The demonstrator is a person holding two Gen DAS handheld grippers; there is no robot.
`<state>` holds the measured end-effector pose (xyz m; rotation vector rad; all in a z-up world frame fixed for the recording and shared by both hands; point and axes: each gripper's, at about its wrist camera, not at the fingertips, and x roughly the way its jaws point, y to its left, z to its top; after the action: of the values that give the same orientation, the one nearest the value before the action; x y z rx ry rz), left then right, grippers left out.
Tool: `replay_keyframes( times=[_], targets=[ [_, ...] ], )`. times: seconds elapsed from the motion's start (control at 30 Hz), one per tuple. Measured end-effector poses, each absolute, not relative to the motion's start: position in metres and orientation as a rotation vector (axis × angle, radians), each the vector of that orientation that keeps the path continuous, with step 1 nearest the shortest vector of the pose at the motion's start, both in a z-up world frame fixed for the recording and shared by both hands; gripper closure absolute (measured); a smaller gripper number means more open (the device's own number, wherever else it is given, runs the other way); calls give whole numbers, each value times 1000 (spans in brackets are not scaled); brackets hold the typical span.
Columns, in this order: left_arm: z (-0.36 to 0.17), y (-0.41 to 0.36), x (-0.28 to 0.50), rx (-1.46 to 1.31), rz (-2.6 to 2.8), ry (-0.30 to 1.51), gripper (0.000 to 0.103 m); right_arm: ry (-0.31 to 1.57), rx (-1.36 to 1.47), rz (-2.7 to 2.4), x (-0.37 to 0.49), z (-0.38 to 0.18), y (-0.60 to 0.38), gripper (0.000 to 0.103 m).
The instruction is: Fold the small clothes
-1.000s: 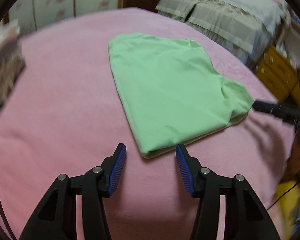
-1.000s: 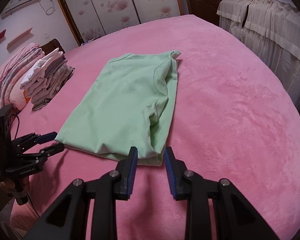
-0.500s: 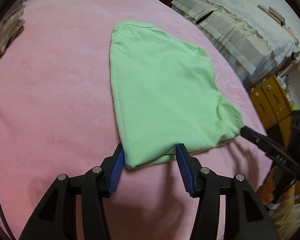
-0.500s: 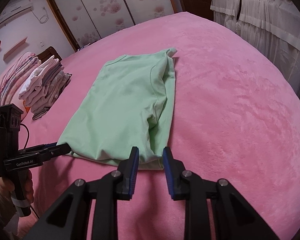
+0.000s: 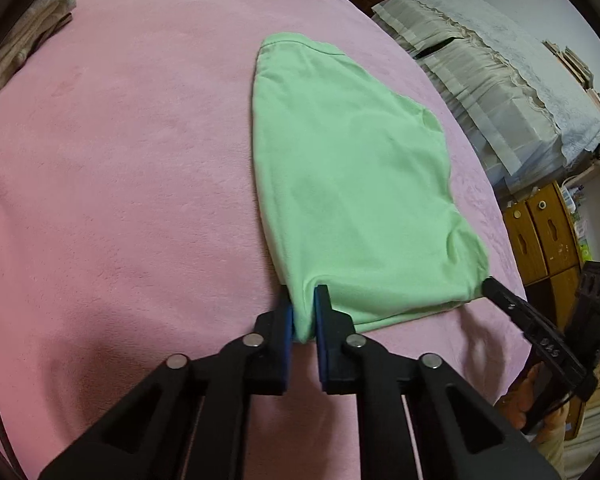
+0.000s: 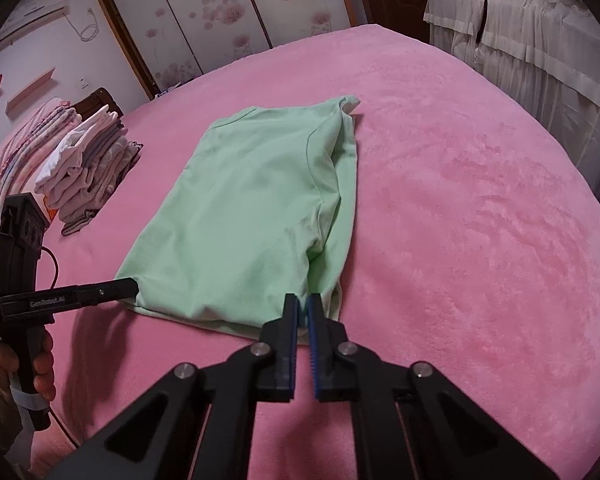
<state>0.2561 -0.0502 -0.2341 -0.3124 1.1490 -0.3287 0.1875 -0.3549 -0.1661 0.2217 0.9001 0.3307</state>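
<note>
A light green shirt (image 5: 348, 184) (image 6: 244, 208), folded lengthwise, lies flat on the pink blanket (image 5: 120, 180). My left gripper (image 5: 303, 304) is shut on the shirt's near left corner, with green cloth pinched between its blue pads. From the right wrist view the same left gripper (image 6: 128, 286) reaches that corner side-on. My right gripper (image 6: 303, 306) is shut on the near right corner, a sliver of cloth showing between the pads. In the left wrist view the right gripper (image 5: 490, 285) touches the shirt's far corner.
A stack of folded clothes (image 6: 84, 168) sits at the bed's left side. A draped bed or sofa (image 5: 500, 92) and a wooden cabinet (image 5: 548, 232) stand beyond the blanket's right edge. A hand (image 6: 42, 364) holds the left gripper's handle.
Both grippers closed on the shirt's near corners. The left gripper slid forward and rolled, so the corner that sat between open jaws is now pinched. The right stayed in place.
</note>
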Motion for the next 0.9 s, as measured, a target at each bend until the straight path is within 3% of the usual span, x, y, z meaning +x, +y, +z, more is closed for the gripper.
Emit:
replay_keyframes(
  times=[0.23,0.6,0.67,0.83,0.9],
  targets=[
    [-235,-49,255,-292,-328,1134,98,898,384,270,177,-170,-375,100],
    [-248,-49,259,-260,-362,1151,92,974,386,206,176,-207,-366,100],
    [-247,-49,258,-255,-376,1161,88,976,361,204,176,-205,-365,100],
    [-223,-45,242,-175,-380,1142,51,958,300,196,171,-180,-361,99],
    [-205,-40,236,-145,-369,1082,51,913,284,194,167,-166,-358,99]
  ],
)
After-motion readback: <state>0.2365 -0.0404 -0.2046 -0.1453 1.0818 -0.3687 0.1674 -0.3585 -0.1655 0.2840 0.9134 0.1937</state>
